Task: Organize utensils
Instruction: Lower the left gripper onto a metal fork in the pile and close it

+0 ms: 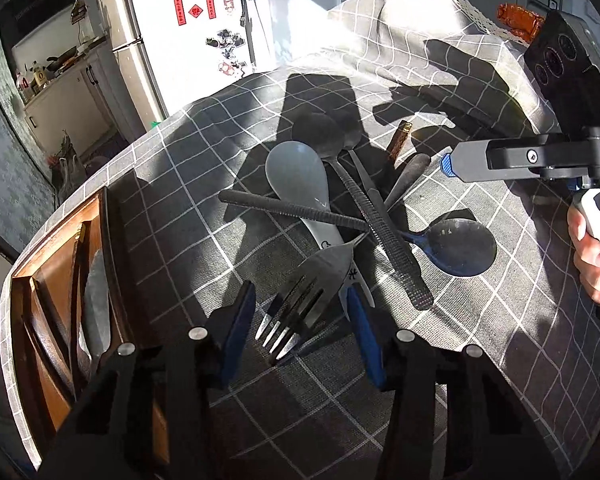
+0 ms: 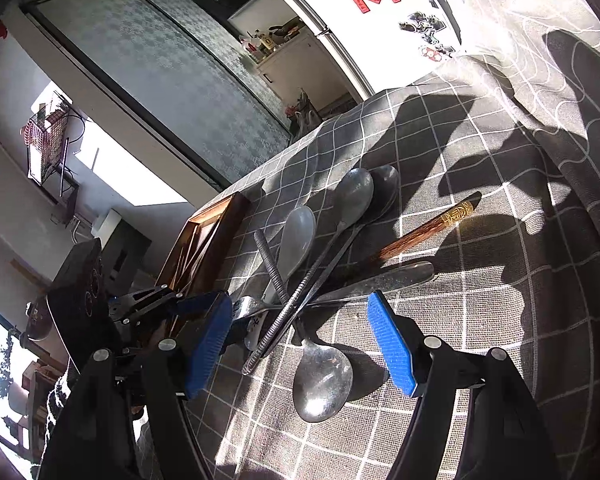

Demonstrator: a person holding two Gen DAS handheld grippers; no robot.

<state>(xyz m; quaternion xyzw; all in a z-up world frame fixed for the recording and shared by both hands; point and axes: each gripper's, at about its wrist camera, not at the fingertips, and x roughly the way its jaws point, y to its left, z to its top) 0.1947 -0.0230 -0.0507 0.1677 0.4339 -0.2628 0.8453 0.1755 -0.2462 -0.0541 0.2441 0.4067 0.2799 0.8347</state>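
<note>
A steel fork [image 1: 300, 300] lies tines toward the camera on the grey checked tablecloth [image 1: 204, 160]. My left gripper [image 1: 302, 328] straddles its head, and a narrow gap still shows at the left pad, so it is open. The fork's handle runs into a crossed pile holding a white plastic spoon [image 1: 296, 176], dark metal spoons [image 1: 316, 132] and ribbed handles [image 1: 292, 210]. My right gripper [image 2: 300, 320] stands open, and a steel spoon [image 2: 322, 380] lies between its fingers, untouched. A brown chopstick [image 2: 432, 224] lies at the pile's far side.
A wooden divided tray [image 1: 60, 264] with a few utensils in it sits at the table's left edge, also visible as the tray [image 2: 216, 216] behind the pile. A person's hand [image 1: 592, 256] holds the right gripper's handle. A fridge [image 1: 180, 40] stands beyond the table.
</note>
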